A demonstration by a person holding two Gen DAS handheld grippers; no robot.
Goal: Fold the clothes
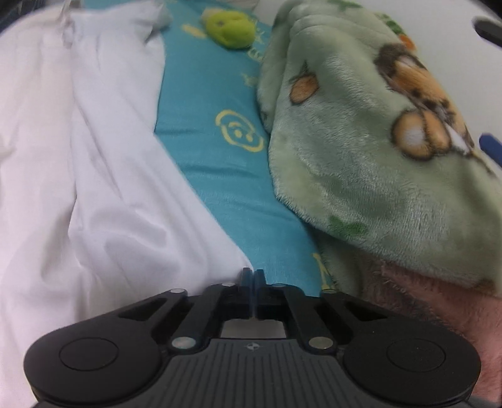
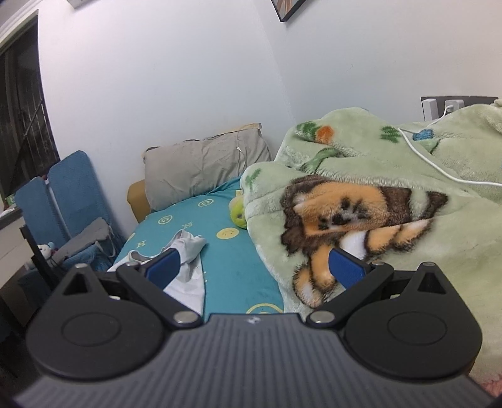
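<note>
A white garment [image 1: 94, 175] lies spread over the left of the bed on the teal sheet [image 1: 213, 175]. My left gripper [image 1: 252, 276] is shut, its tips at the garment's near right edge; I cannot tell whether cloth is pinched between them. In the right wrist view the same white garment [image 2: 188, 270] lies crumpled on the teal sheet [image 2: 238, 266]. My right gripper [image 2: 254, 266] is open and empty, raised above the bed, with its left finger over the garment and its right finger over the blanket.
A green plush blanket with a lion print [image 1: 376, 141] is heaped on the right of the bed, also in the right wrist view [image 2: 376, 204]. A green soft toy [image 1: 230, 29] lies beside it. A grey pillow [image 2: 204, 163] leans on the wall. A blue chair [image 2: 69, 194] stands left of the bed.
</note>
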